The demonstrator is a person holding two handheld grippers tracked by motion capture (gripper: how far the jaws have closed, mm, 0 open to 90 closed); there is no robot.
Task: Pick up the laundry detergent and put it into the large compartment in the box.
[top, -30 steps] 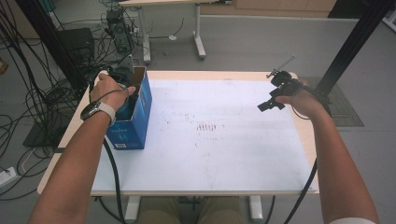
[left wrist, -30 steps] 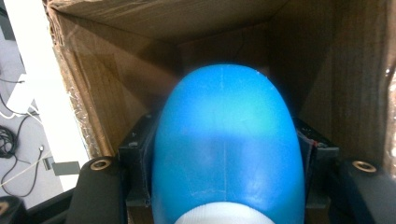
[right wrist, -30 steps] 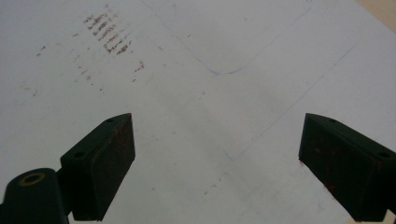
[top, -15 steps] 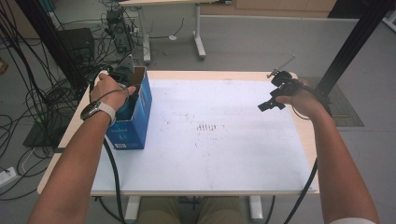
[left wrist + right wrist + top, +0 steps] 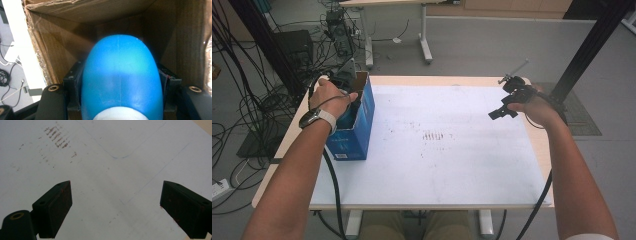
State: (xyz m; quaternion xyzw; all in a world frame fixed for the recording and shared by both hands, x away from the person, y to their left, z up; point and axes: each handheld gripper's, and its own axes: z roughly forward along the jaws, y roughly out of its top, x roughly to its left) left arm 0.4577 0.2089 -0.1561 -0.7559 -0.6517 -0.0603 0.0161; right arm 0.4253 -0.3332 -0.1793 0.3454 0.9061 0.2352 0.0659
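Nothing has moved: left claw (image 5: 120, 105) grips a blue bottle (image 5: 120, 80) inside the cardboard box (image 5: 359, 120); right claw (image 5: 116, 207) released over the desk (image 5: 452, 165).

Box interior: cardboard walls of the blue box (image 5: 354, 127) close around left tongs (image 5: 344, 82).
Counter middle: white sheet (image 5: 437, 165) bare, passage open.

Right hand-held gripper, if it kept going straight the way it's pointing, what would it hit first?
Most likely the white paper sheet covering the table: the right hand-held gripper looks down onto it, jaws wide open and empty, with nothing in between. How far off it lies is unclear.
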